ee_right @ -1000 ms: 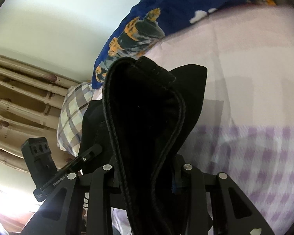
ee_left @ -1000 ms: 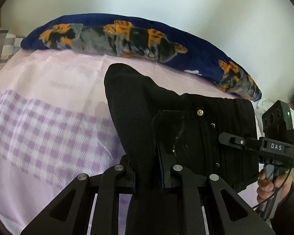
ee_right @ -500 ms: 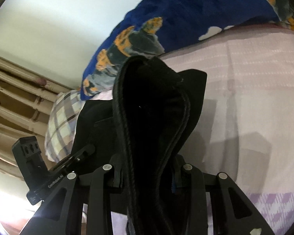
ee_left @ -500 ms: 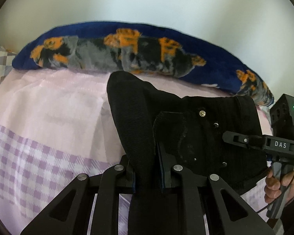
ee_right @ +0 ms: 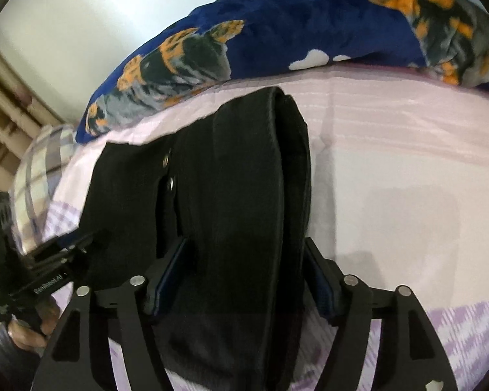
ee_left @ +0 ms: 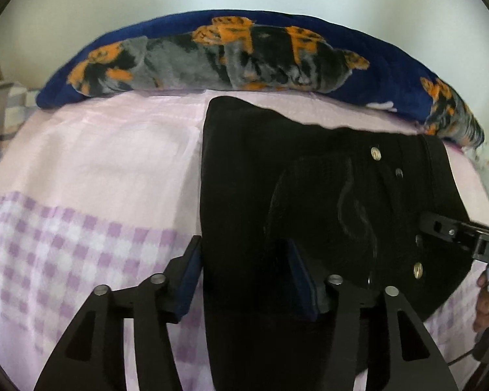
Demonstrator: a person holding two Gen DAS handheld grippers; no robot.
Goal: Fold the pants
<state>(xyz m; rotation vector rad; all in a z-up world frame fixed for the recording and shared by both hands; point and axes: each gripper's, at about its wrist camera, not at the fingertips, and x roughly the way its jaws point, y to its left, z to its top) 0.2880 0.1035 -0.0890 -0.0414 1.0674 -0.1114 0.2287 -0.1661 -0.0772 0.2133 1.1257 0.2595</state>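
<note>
Left wrist view: left gripper [ee_left: 241, 277] and right gripper [ee_right: 247, 280] jaws opening, half-spread, releasing black pants [ee_left: 309, 195]; fold risks springing open if fabric snags the pads.

The black pants [ee_left: 309, 179] run off the bottom edge in both wrist views, so their lower part is unseen. In the left view, the right gripper [ee_left: 453, 234] is cut off by the right edge. The bedsheet [ee_left: 81, 228] checks are blurred.
</note>
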